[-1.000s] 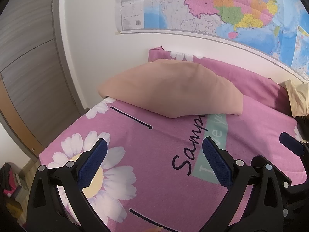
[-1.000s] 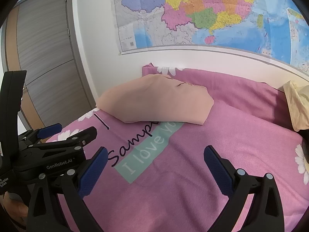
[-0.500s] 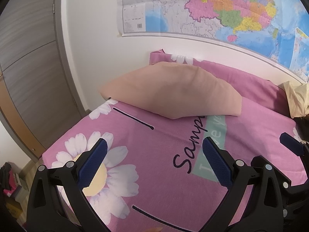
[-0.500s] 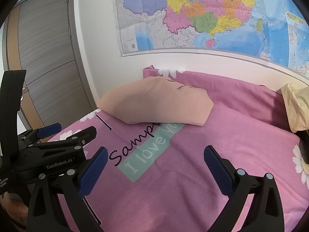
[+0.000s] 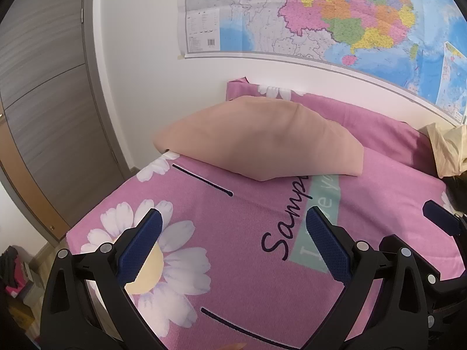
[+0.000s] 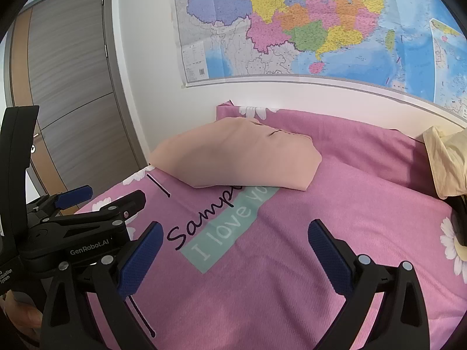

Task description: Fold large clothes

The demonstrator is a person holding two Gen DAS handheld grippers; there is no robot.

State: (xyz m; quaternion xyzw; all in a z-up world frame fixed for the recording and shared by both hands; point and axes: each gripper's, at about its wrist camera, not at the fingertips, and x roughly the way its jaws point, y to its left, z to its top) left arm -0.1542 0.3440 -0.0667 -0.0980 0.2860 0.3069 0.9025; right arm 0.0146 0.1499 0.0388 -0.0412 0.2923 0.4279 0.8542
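A peach garment, folded into a flat bundle, lies at the far side of the pink bed sheet; it also shows in the right wrist view. My left gripper is open and empty, hovering above the sheet well short of the garment. My right gripper is open and empty too, above the "I love you" print. The left gripper's body shows at the left of the right wrist view.
A pale yellow cloth lies crumpled at the far right by a dark object. A large map hangs on the white wall behind the bed. A grey door stands left. Clutter lies on the floor left.
Both grippers have drawn back and tilted up slightly, so the garment sits a little farther and lower in view. Jaws stay open. The garment has not moved.
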